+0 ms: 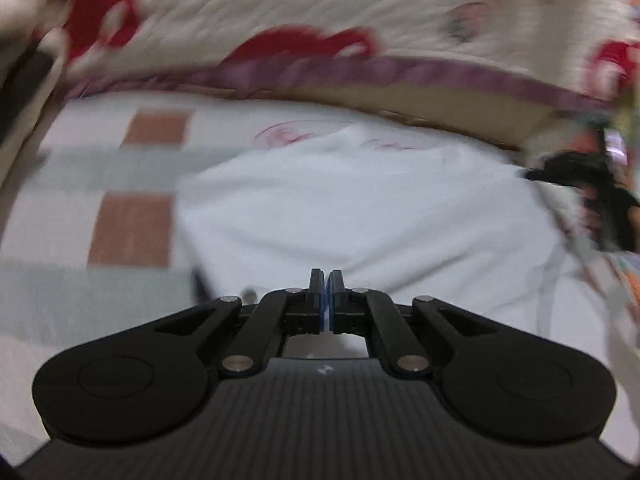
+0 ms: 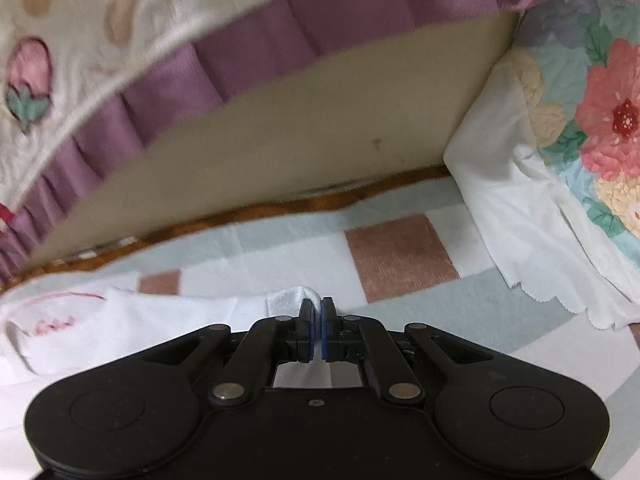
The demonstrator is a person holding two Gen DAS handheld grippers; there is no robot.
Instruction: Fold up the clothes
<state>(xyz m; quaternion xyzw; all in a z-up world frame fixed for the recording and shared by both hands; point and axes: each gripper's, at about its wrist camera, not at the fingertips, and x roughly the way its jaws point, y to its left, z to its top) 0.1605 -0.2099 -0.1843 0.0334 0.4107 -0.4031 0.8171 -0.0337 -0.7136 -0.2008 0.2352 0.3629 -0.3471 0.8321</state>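
While the right hand-held gripper has its blue pads pressed together on a pinched fold of the white garment, the left hand-held gripper is also fully closed, and whether any cloth sits between its pads cannot be told from the blurred left wrist view. That garment, white with a thin red printed design near its far end, lies spread on a checked bed cover of pale grey, white and brown squares. From the left wrist camera it fills the middle of the picture, directly ahead of the closed tips; from the right wrist camera it lies to the left and under the tool, with the gripped fold rising as a small white peak at the fingertips. Beyond the cover, a cream quilt with a pleated purple frill hangs over a beige surface. At the right, a flowered cushion rests against a crumpled white cloth.
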